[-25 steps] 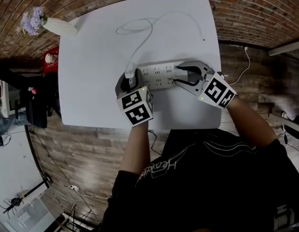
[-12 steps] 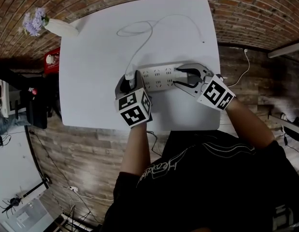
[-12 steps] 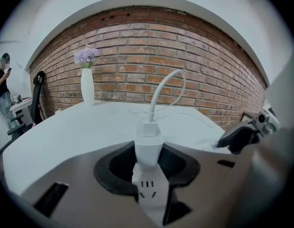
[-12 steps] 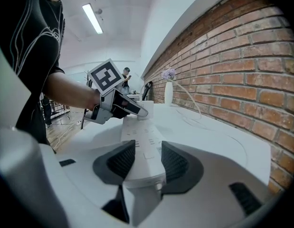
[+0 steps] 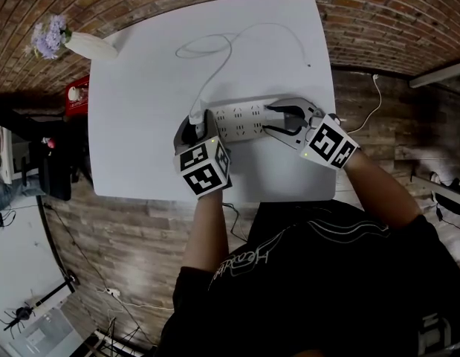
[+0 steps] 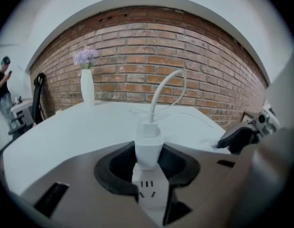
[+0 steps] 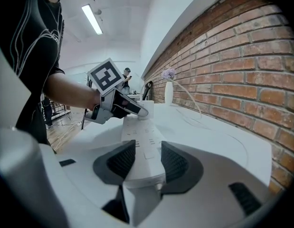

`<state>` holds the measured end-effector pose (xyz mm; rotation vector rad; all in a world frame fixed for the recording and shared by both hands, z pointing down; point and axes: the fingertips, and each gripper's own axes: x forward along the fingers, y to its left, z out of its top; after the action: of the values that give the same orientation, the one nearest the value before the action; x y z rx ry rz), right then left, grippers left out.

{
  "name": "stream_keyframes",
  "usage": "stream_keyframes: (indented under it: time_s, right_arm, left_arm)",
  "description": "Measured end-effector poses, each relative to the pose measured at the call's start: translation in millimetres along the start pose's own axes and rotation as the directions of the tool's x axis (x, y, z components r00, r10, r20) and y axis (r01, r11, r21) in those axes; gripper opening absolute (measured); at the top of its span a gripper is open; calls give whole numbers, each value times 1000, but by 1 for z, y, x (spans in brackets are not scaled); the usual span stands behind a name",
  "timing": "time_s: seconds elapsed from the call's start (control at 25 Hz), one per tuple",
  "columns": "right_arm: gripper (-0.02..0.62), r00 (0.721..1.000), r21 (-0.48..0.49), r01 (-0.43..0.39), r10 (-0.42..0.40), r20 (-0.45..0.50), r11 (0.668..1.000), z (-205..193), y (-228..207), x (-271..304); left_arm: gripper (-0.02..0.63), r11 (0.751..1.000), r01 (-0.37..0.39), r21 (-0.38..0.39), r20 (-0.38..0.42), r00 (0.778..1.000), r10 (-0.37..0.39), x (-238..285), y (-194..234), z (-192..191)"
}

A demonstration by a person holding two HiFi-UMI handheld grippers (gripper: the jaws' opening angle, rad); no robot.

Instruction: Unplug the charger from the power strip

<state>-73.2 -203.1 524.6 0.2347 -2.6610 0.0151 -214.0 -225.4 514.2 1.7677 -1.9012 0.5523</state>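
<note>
2 grippers are at work, and neither has shifted from where the earlier head views show them, so the layout is unchanged. The left gripper [image 5: 194, 127] has its dark pads pinching the small white plastic charger block [image 6: 149, 147], which sits squarely between its jaws. The charger's white cable [image 5: 215, 65] rises from its top and runs ahead of the gripper in a loop over the white square table [image 5: 140, 147]. Directly beneath the jaws lies one end of the long white plastic power strip [image 5: 241, 121], and the charger is still seated in it with no gap showing. To that gripper's right the strip stretches to the right gripper [image 5: 278, 117], whose jaws are clamped on the strip's other end, pads against both long sides, pinning it to the table. Since nothing has lifted, the pull has probably not begun. Both grips look set, so the task seems ready for the left gripper to draw the charger straight up while the right one holds the strip down.
</note>
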Motion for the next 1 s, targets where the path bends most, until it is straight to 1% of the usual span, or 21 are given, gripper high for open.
stream_keyframes:
  time_s: [0.12, 0.2, 0.28, 0.44, 0.52, 0.56, 0.64, 0.76, 0.84, 0.92, 1.0]
  right_arm:
    - [150, 1000, 0, -2, 2, 0, 1000, 0, -1, 0]
    - [149, 1000, 0, -2, 2, 1, 1000, 1, -2, 0]
    - [150, 1000, 3, -1, 1, -1, 1000, 0, -1, 0]
    - [149, 1000, 4, -6, 6, 0, 1000, 0, -1, 0]
    - [147, 1000, 0, -6, 6, 2, 1000, 0, -1, 0]
    - [147, 1000, 0, -6, 6, 2, 1000, 0, -1, 0]
    - [147, 1000, 1, -5, 5, 0, 1000, 0, -1, 0]
    - [147, 1000, 1, -4, 4, 0, 1000, 0, -1, 0]
    - [147, 1000, 3, -6, 6, -1, 1000, -1, -1, -1]
    - [147, 1000, 6, -7, 7, -1, 1000, 0, -2, 0]
    - [147, 1000, 6, -6, 6, -1, 1000, 0, -2, 0]
  left_arm:
    - [133, 995, 51, -84, -14, 999, -52, 0, 2, -2]
    - [135, 993, 62, -103, -9, 998, -63, 0, 2, -1]
    - [134, 996, 40, -76, -2, 999, -40, -1, 3, -2]
    - [132, 999, -41, 16, 40, 998, 41, -5, 0, 0]
    - [132, 997, -59, 44, 49, 997, 57, -5, -1, 1]
    - [132, 997, -57, 46, 46, 997, 55, -4, -1, 2]
    - [133, 999, -35, 15, 35, 999, 34, -3, -1, 1]
    - [135, 996, 28, -82, 13, 1000, -27, -1, 2, -1]
    - [137, 992, 54, -115, 11, 999, -53, -2, 2, -2]
    - [137, 993, 52, -106, 16, 999, -51, -2, 2, -1]
    - [135, 997, 26, -68, 24, 999, -25, -2, 3, 0]
